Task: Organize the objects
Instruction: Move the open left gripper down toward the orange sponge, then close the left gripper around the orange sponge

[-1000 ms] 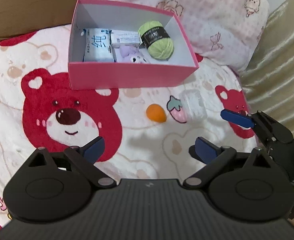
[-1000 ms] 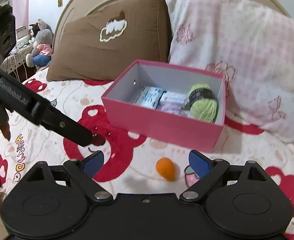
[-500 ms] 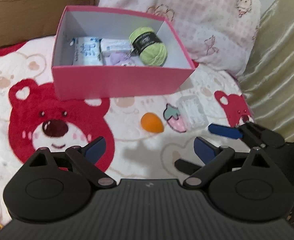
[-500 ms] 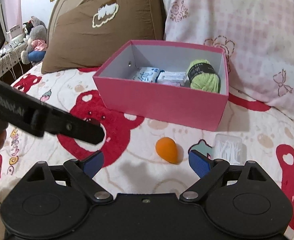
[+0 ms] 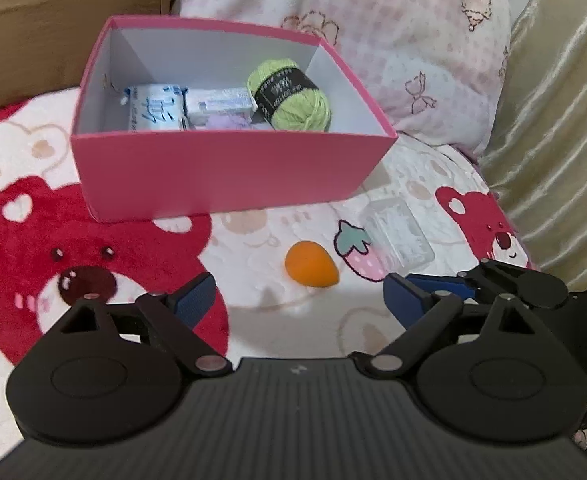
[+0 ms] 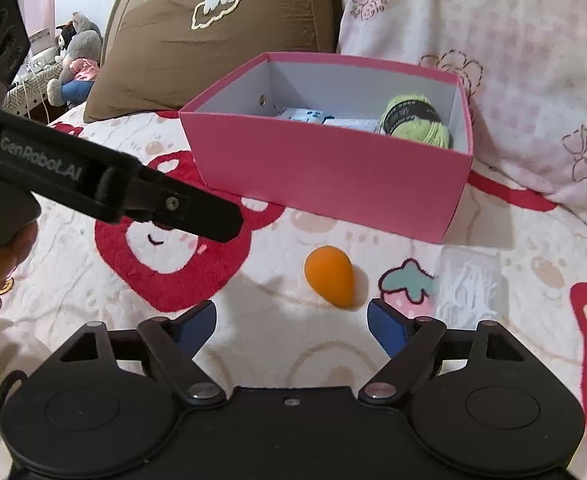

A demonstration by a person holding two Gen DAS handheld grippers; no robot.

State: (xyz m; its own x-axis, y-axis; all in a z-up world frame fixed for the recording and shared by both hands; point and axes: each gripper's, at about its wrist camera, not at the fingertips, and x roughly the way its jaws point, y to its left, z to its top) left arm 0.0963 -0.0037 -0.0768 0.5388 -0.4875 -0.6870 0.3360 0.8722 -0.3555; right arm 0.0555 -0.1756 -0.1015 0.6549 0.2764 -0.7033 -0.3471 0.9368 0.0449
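Observation:
An orange egg-shaped sponge [image 5: 311, 266] [image 6: 329, 276] lies on the bear-print blanket in front of a pink box [image 5: 221, 176] [image 6: 333, 172]. The box holds a green yarn ball [image 5: 293, 96] [image 6: 415, 120], a tissue pack [image 5: 155, 106] and a small white carton [image 5: 217, 102]. A clear plastic case [image 5: 399, 232] [image 6: 469, 284] lies right of the sponge. My left gripper [image 5: 301, 300] hangs low just short of the sponge, jaws closing with nothing between them. My right gripper [image 6: 291, 320] is close behind the sponge, jaws also closing on nothing.
A brown pillow [image 6: 213, 32] and a pink checked pillow [image 5: 393, 48] lean behind the box. A gold curtain [image 5: 553, 140] hangs at the right. The left gripper's black finger [image 6: 153, 196] crosses the right wrist view; the right gripper's fingers [image 5: 445, 282] show beside the left one.
Both grippers have sunk toward the blanket, so the box and the sponge look nearer and larger. Both pairs of jaws have narrowed a little.

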